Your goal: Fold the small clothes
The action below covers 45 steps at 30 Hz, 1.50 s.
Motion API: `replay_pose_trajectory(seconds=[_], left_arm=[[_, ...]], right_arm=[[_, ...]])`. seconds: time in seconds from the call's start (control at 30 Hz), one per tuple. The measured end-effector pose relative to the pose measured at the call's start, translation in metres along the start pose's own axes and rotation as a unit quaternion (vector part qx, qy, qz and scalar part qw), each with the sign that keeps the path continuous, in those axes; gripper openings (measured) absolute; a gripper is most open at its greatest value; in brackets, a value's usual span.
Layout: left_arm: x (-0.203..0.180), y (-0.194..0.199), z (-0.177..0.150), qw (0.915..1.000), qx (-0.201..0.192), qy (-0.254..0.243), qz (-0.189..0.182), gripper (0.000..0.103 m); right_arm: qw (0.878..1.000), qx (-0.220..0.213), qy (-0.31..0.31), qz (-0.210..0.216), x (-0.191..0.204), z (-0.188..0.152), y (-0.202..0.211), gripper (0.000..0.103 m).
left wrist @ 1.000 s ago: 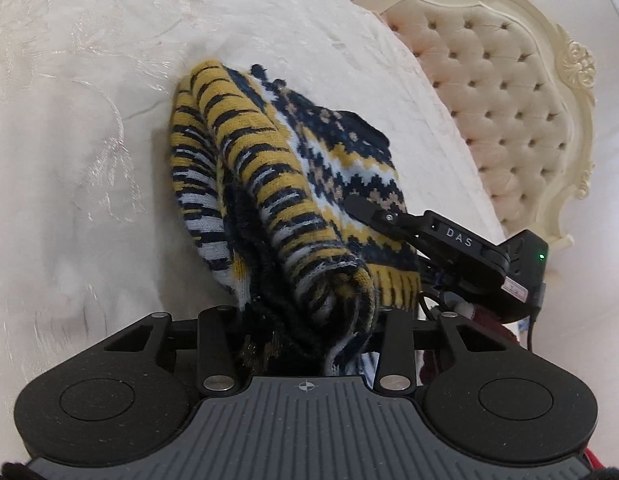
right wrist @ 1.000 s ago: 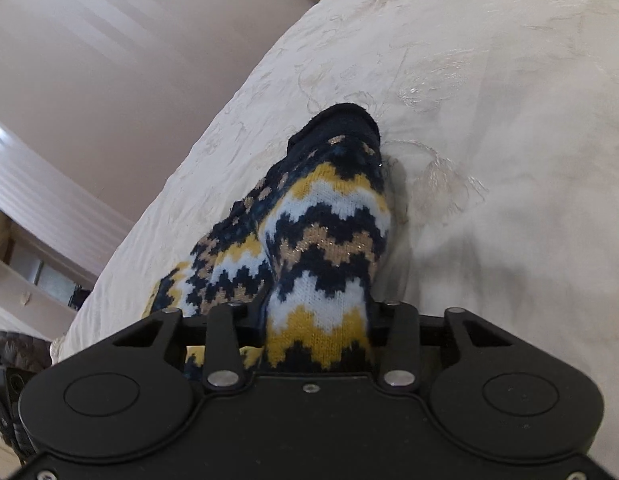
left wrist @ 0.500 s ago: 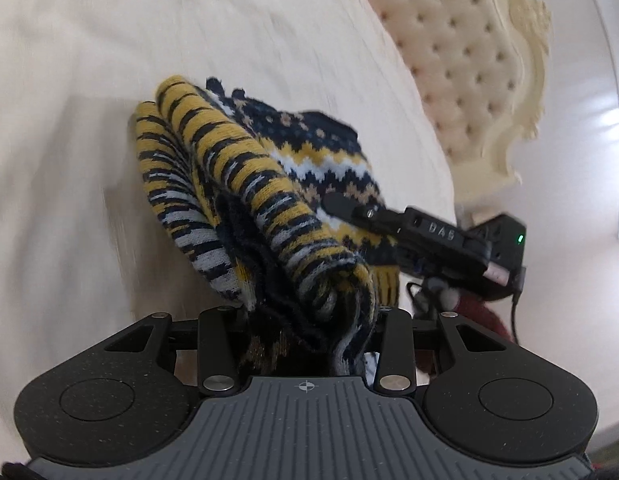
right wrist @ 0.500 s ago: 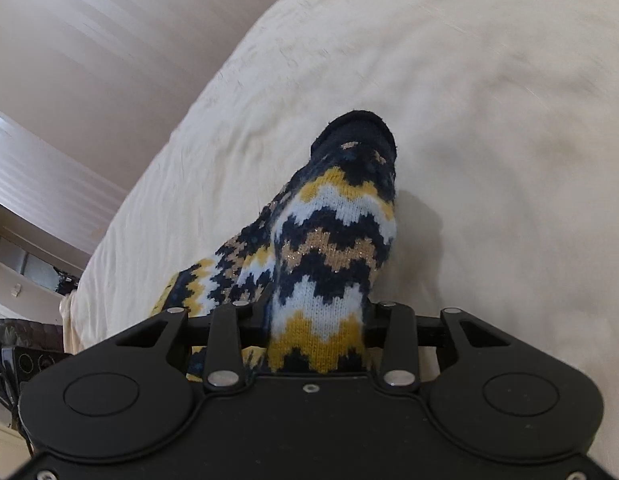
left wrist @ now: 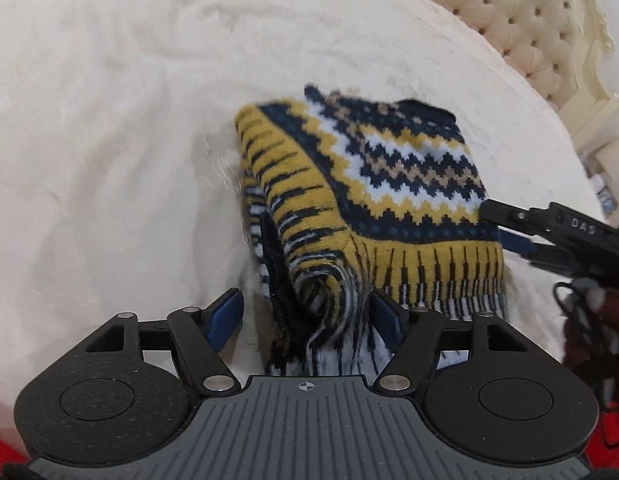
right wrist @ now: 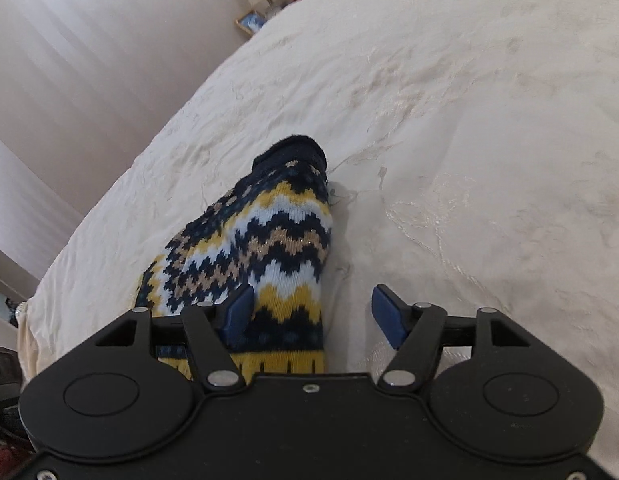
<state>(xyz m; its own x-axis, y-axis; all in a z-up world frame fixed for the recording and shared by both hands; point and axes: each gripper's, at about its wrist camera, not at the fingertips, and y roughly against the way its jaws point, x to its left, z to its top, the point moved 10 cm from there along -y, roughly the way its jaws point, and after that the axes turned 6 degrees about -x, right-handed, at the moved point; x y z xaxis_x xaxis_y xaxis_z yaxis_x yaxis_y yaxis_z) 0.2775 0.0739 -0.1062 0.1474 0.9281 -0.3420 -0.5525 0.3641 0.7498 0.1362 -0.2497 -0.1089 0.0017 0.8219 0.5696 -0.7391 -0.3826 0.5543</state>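
A small knitted garment [left wrist: 365, 184] with navy, yellow, white and tan zigzag bands lies folded on the cream bedspread [left wrist: 109, 140]. My left gripper [left wrist: 305, 312] is open, its blue pads on either side of the garment's near striped edge. My right gripper [right wrist: 313, 316] is open too, with the garment [right wrist: 269, 240] lying between the pads, nearer the left pad. In the left wrist view the right gripper [left wrist: 517, 228] reaches the garment's right edge.
A cream tufted headboard [left wrist: 529, 12] stands at the back right of the bed. In the right wrist view a pale wall [right wrist: 89, 60] and a bedside stand with a picture frame [right wrist: 251, 24] lie beyond the bed's far edge.
Both grippers have opened and let go of the garment. It was held bunched above the bed and now lies folded flat on the bedspread.
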Motion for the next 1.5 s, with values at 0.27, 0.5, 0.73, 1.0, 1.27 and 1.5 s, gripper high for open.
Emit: replay_pose_trajectory(seconds=[0.27, 0.5, 0.73, 1.0, 1.27, 1.5], left_arm=[[-0.005, 0.034, 0.028, 0.9853, -0.123, -0.088, 0.080, 0.068], [0.036, -0.004, 0.044, 0.9784, -0.098, -0.104, 0.149, 0.071], [0.038, -0.006, 0.046, 0.9750, -0.100, -0.111, 0.164, 0.073], [0.014, 0.021, 0.051, 0.9680, -0.123, -0.131, 0.175, 0.072], [-0.023, 0.045, 0.042, 0.9408, -0.129, -0.199, 0.242, 0.073], [-0.038, 0.046, 0.018, 0.9638, -0.076, -0.174, 0.187, 0.073]], right_arm=[[0.995, -0.061, 0.069, -0.034, 0.010, 0.017, 0.015, 0.081], [0.986, -0.033, 0.135, -0.094, 0.003, 0.016, -0.028, 0.081], [0.983, -0.055, 0.145, -0.095, 0.004, 0.018, -0.015, 0.087], [0.977, -0.115, 0.162, -0.078, 0.030, 0.028, 0.050, 0.102], [0.977, -0.118, 0.163, -0.072, 0.046, 0.011, 0.086, 0.102], [0.976, -0.110, 0.177, -0.062, 0.057, -0.013, 0.108, 0.102]])
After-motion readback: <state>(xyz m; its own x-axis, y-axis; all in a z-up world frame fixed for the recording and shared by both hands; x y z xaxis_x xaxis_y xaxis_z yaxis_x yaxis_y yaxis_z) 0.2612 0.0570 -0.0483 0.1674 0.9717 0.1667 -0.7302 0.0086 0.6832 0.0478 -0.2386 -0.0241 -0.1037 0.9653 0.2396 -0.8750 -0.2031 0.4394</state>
